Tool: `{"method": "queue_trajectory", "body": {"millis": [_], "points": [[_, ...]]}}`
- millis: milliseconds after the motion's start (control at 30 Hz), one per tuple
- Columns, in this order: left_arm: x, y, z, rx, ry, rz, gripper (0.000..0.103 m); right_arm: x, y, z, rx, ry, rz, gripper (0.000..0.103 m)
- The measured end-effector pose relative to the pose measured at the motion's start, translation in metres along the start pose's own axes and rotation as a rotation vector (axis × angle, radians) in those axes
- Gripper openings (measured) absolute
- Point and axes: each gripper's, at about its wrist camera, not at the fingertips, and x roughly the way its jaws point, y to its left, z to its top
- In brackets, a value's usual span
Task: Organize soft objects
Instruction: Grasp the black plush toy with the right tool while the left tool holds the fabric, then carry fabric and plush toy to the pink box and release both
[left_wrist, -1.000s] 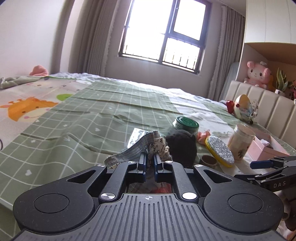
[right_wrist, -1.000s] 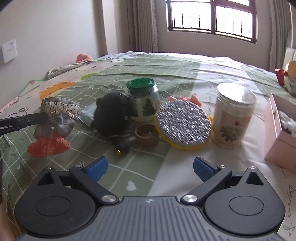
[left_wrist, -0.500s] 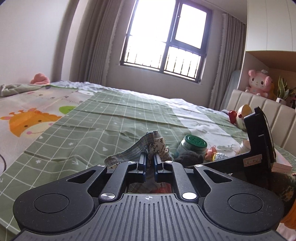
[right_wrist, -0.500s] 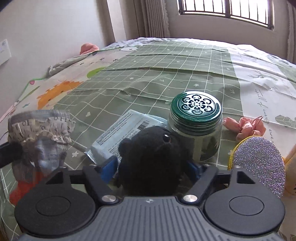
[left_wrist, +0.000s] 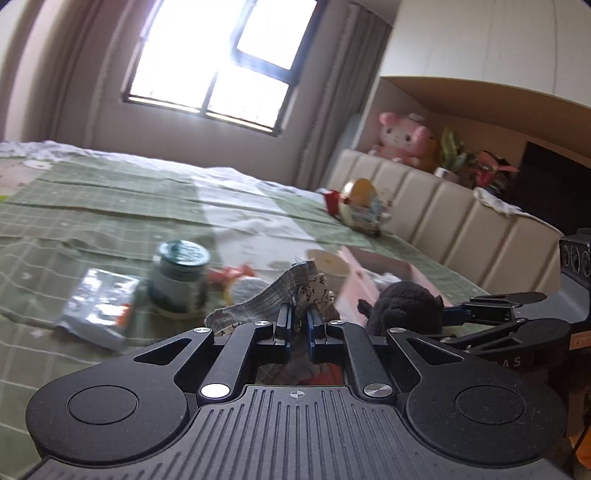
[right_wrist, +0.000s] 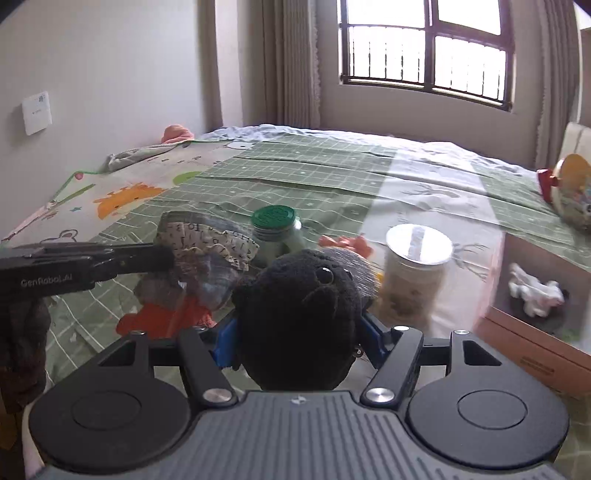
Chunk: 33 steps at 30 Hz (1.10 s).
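Observation:
My left gripper is shut on a grey patterned cloth doll with orange feet, held above the bed; the doll also shows in the right wrist view, with the left gripper's fingers on it. My right gripper is shut on a black plush toy, lifted off the bed; the toy also shows in the left wrist view. An open pink box lies just beyond both toys, with a white soft toy inside it.
On the green checked bed cover stand a green-lidded jar, a silver-lidded jar, a foil packet and a small orange-pink piece. A padded headboard and a round toy lie to the right.
My right gripper closed on the black plush and lifted it off the bed toward the pink box. My left gripper, still holding the cloth doll, swung right toward the box.

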Motion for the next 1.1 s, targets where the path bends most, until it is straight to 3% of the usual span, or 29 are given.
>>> {"method": "queue_trajectory", "body": {"millis": [167, 300, 467, 667, 800, 867, 933, 1033, 1100], "points": [[0.053, -0.066, 0.000, 0.051, 0.088, -0.179, 0.010, -0.050, -0.055, -0.042, 0.085, 0.023, -0.127, 0.067], [0.097, -0.110, 0.014, 0.069, 0.135, -0.253, 0.010, -0.084, -0.097, -0.062, 0.164, -0.028, -0.203, 0.067], [0.149, -0.154, 0.056, 0.109, 0.102, -0.254, 0.010, -0.104, -0.134, -0.074, 0.244, -0.098, -0.237, 0.067], [0.224, -0.202, 0.109, 0.122, 0.057, -0.249, 0.010, -0.109, -0.156, -0.080, 0.252, -0.144, -0.251, 0.067], [0.290, -0.214, 0.119, 0.030, 0.110, -0.248, 0.012, -0.106, -0.170, -0.089, 0.269, -0.137, -0.252, 0.067], [0.325, -0.209, 0.112, -0.041, 0.160, -0.274, 0.020, -0.102, -0.174, -0.094, 0.270, -0.125, -0.260, 0.067], [0.357, -0.206, 0.093, -0.041, 0.232, -0.244, 0.020, -0.097, -0.179, -0.099, 0.277, -0.109, -0.264, 0.067], [0.391, -0.207, 0.056, 0.094, 0.324, -0.074, 0.020, -0.090, -0.186, -0.107, 0.303, -0.082, -0.266, 0.067], [0.400, -0.205, 0.042, 0.160, 0.372, -0.015, 0.020, -0.088, -0.188, -0.110, 0.306, -0.074, -0.267, 0.067]]}}
